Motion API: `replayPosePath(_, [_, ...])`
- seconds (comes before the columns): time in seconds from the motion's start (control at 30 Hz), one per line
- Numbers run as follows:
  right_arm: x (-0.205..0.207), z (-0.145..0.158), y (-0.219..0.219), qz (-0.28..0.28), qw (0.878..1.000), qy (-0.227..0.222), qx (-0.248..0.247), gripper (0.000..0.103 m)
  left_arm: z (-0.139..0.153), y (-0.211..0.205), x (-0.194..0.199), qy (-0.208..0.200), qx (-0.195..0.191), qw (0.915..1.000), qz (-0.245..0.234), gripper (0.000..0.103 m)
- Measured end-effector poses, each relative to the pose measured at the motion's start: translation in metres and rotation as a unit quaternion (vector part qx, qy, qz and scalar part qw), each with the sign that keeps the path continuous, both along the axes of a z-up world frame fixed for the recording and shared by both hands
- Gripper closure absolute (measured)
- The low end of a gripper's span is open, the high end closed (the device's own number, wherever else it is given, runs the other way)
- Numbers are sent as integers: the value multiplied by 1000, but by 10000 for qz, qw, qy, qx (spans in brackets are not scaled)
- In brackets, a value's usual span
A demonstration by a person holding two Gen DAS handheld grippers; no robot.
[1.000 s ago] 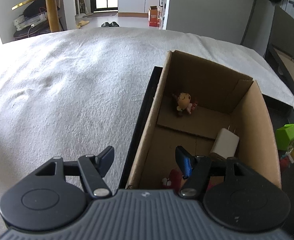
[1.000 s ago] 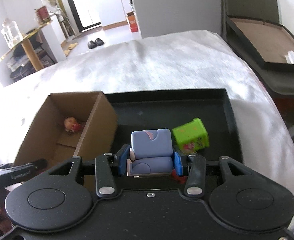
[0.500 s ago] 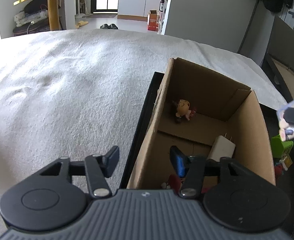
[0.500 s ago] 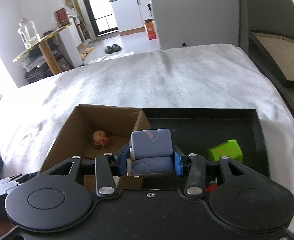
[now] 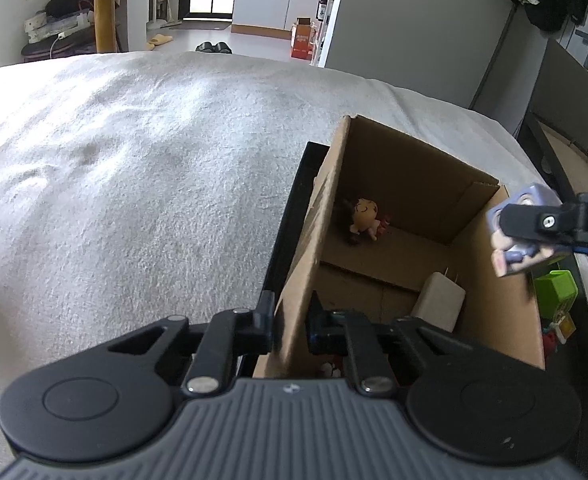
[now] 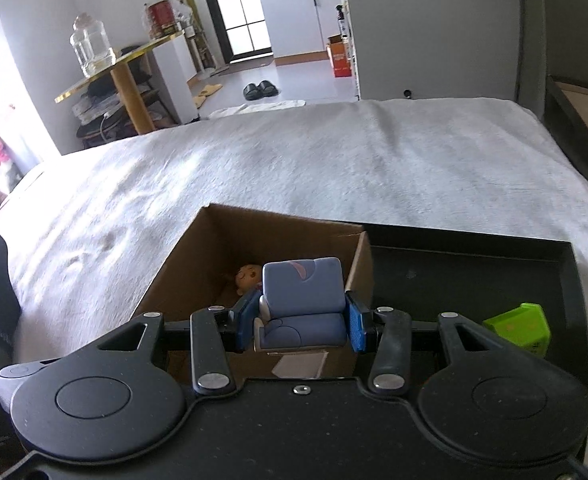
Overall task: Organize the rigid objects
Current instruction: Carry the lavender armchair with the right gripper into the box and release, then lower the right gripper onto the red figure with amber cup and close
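Left gripper (image 5: 290, 318) just closed, pinching the near left wall of the cardboard box (image 5: 397, 184). Right gripper (image 6: 298, 322) clamped on the blue toy armchair (image 6: 302, 304), held above the box's right rim. Inside: a small doll (image 5: 365, 220), a white charger (image 5: 439, 300), perhaps something red, mostly hidden.

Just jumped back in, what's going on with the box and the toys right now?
A person is sorting toys with two hand-held grippers. The left hand-held gripper has just closed on the near wall of the cardboard box, pinching it. The right hand-held gripper holds a small blue toy armchair over the box's opening. A doll figure and a white charger already lie inside; a green block waits in the black tray.
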State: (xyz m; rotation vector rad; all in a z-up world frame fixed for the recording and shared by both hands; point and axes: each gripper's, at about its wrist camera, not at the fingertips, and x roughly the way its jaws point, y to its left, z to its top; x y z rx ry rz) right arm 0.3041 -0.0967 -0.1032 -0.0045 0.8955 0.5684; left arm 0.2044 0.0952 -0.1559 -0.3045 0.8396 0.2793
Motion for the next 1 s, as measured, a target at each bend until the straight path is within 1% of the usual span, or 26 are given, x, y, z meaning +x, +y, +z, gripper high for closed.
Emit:
replayPosePath(0.4, [0, -16, 38, 255, 9994, 248, -53, 59, -2, 8, -1, -18, -225, 9997, 18, 88])
replayPosePath(0.57, [1, -20, 50, 230, 9995, 105, -191, 58, -4, 10, 0, -12, -244, 9997, 26, 88])
replayPosePath(0.67, [0, -15, 47, 87, 9995, -63, -303, 57, -4, 8, 1, -4, -215, 9998, 29, 88])
replayPosePath(0.83, [-4, -5, 27, 86, 9997, -45, -224, 57, -5, 7, 1, 18, -151, 9999, 29, 88])
replayPosePath(1.0, [-7, 1, -2, -64, 9999, 47, -127, 53, -3, 2, 1, 21, 23, 10000, 12, 88])
